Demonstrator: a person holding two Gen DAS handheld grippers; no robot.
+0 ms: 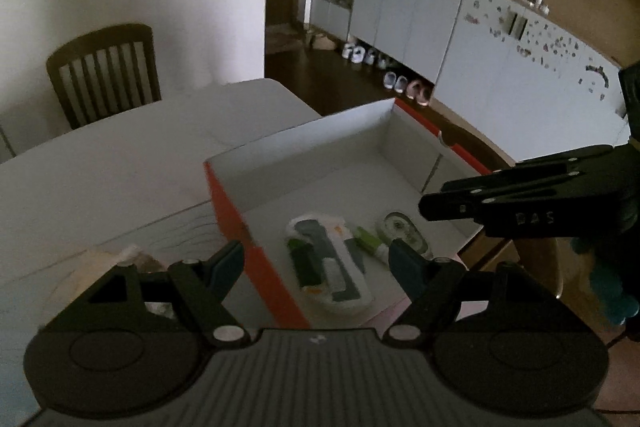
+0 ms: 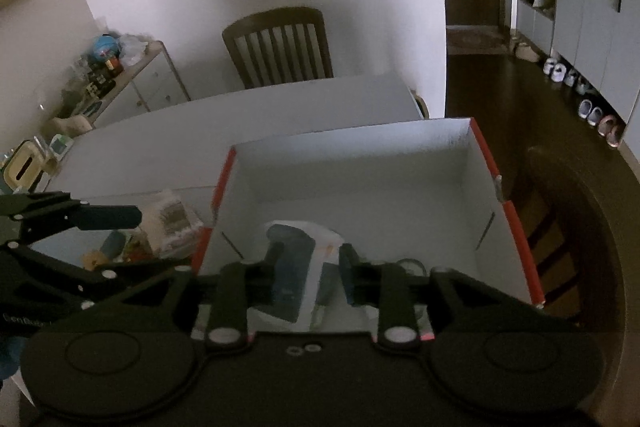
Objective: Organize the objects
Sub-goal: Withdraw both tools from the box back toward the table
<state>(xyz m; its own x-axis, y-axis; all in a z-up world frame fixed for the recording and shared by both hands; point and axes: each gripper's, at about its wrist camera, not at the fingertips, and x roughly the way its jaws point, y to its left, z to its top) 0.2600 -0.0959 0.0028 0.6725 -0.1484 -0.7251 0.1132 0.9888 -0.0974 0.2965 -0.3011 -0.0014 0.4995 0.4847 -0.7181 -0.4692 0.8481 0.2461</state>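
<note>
**Loose items left of box, nearer left gripper**

Left gripper (image 1: 316, 263) spread wide, empty, hovering astride the near left wall of the orange box (image 1: 232, 211). Remaining clutter (image 2: 168, 223) on the table (image 1: 120, 163), just outside that wall, below and left of the fingers; long axis unclear, blurred. Right gripper (image 2: 308, 275) over the box, parted, gripping nothing. White pouch (image 1: 328, 263) lying flat inside, lengthwise front to back, green tube (image 1: 370, 241) beside it.
</note>
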